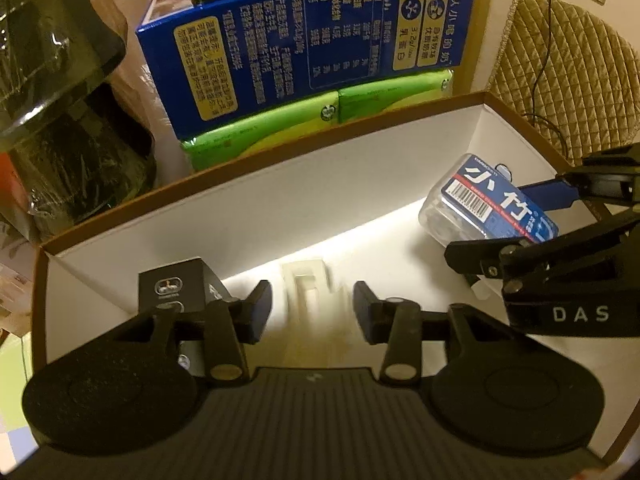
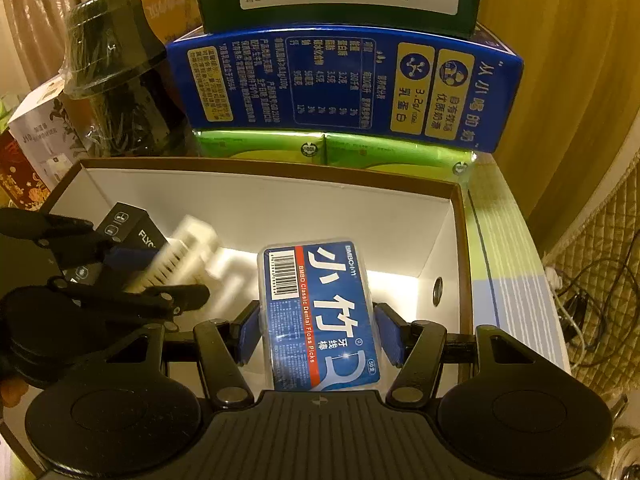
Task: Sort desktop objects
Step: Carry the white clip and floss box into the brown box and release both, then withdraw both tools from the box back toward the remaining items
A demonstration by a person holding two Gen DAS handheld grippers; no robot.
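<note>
**Two items at the box, drop-off half done**

Your white storage box (image 2: 256, 200) sits ahead of both grippers, under them. Your right gripper (image 2: 316, 334) pinches the floss pick case (image 2: 320, 312) between its blue pads, low inside the box, not yet let go. Black carton (image 1: 172, 286) already lies in the box, just left of your left gripper (image 1: 312, 312). That gripper's jaws are spread; the white brush (image 1: 306, 280), blurred, lies between them, seemingly loose. Remaining desktop items: can't tell.
</note>
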